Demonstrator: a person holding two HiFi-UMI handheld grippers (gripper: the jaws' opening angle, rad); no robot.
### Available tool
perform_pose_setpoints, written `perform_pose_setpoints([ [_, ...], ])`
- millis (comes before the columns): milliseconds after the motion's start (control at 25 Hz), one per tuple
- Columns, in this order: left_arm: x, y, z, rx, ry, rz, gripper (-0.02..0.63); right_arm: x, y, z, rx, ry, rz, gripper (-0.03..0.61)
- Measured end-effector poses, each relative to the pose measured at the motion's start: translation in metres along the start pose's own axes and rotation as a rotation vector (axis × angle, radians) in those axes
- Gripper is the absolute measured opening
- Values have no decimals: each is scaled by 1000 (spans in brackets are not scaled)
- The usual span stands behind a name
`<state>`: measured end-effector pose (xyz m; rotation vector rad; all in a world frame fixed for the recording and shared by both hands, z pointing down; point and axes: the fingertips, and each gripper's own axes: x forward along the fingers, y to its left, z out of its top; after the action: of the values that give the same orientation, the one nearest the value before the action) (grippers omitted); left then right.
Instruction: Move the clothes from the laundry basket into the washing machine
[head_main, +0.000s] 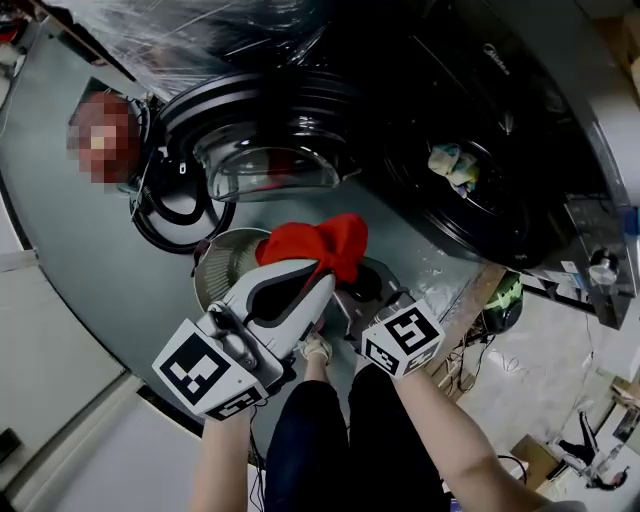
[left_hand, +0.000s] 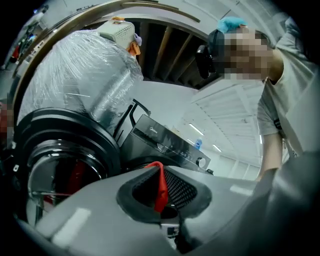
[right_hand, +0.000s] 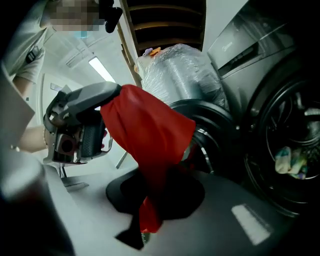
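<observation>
Red garment (head_main: 325, 243) at frame centre | left gripper (left_hand: 161, 187) clamped on it | right gripper (right_hand: 147, 210) likewise | washing machine (head_main: 430, 90) upper right

Head camera: above me, facing steeply down | both gripper views: close, tilted upward along jaws | all share the washing machine (head_main: 520, 110)

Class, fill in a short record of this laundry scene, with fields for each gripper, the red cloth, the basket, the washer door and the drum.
left gripper: shut on the red cloth
right gripper: shut on the same red cloth
red cloth: lifted, held by both grippers
laundry basket: on the floor, under the cloth
washing machine door: open
drum: pale clothes inside
</observation>
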<state>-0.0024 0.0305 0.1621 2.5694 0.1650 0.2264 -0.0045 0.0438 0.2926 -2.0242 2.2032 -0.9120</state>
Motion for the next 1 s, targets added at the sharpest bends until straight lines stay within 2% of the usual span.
perform_pose_setpoints([
  [120, 25, 1, -8, -3, 19, 13, 27, -33, -33, 16, 29, -48, -70, 72],
  [200, 43, 3, -18, -5, 48, 23, 60, -54, -57, 26, 51, -87, -122, 72],
  [280, 64, 5, -26, -18, 68, 19, 90, -72, -81, 37, 61, -123, -170, 72],
  [440, 102, 3, -37, -55, 102, 3, 104, -105, -121, 56, 96, -178, -264, 72],
  [520, 116, 5, -42, -59, 135, 12, 134, -118, -134, 66, 85, -192, -302, 72],
  [680, 140, 14, -57, -62, 186, -1, 140, -135, -158, 84, 10, -199, -377, 72],
  [760, 152, 19, -65, -67, 205, 4, 152, -143, -179, 83, 8, -202, -441, 72],
  [880, 164, 30, -84, -76, 246, 34, 150, -152, -215, 70, 62, -218, -541, 72],
  [1000, 166, 44, -106, -116, 260, 49, 132, -146, -239, 51, 84, -216, -574, 72],
])
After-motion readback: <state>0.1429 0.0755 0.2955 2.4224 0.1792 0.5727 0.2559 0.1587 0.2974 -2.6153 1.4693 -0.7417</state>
